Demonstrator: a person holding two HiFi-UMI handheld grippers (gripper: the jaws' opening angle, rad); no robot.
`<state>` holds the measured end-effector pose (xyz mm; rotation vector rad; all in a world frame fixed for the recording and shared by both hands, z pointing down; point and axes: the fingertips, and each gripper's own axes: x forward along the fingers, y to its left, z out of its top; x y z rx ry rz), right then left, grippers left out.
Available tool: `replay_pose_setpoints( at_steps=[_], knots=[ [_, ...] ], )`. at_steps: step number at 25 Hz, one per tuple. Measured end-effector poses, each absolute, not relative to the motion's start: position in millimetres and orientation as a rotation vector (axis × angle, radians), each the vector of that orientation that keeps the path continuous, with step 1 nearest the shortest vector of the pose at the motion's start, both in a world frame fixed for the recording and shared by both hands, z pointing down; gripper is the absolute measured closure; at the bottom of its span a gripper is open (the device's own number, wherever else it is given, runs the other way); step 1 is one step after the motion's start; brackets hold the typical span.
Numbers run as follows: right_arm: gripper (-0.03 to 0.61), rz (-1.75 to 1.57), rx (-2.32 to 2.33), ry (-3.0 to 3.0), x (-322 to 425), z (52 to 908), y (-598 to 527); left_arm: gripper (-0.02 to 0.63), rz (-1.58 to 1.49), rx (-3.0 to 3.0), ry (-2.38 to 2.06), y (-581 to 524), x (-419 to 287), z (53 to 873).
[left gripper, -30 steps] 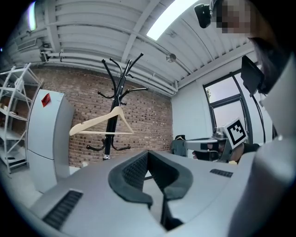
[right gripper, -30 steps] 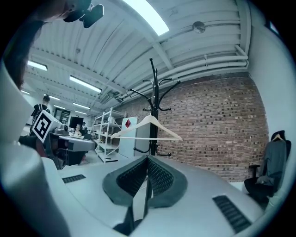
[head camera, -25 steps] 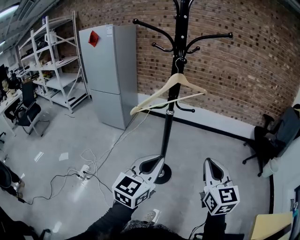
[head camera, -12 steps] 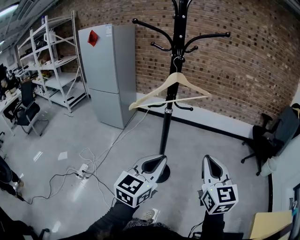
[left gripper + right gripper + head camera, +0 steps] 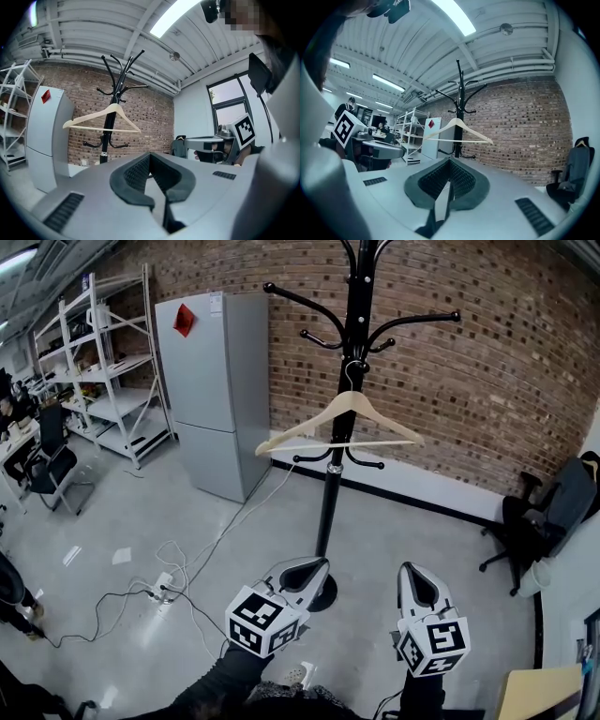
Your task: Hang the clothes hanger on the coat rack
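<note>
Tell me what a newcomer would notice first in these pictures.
First the tall black coat rack before the brick wall, with a pale wooden hanger hanging from it high on the pole. Then, low in the head view, the left gripper and right gripper, both shut and empty, side by side short of the rack's base.

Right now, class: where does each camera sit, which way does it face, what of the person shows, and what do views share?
Head view: on the person's head, facing forward and down at the coat rack and hanger; sleeves, left gripper, right gripper show.
Left gripper view: on that gripper, facing the coat rack; shut jaws and the right gripper show.
Right gripper view: on that gripper, facing the coat rack; shut jaws and the left gripper show.
Shared: all show the hanger on the coat rack.
</note>
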<state>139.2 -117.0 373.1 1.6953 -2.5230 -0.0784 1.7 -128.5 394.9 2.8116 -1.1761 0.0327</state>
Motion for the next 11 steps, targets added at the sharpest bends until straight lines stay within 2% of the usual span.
replay_pose_setpoints(
  at_steps=[11],
  knots=[
    [0.569,0.026,1.665,-2.539,146,392,-125,0.606,0.049,2.786,-1.129,-139,1,404]
  ],
)
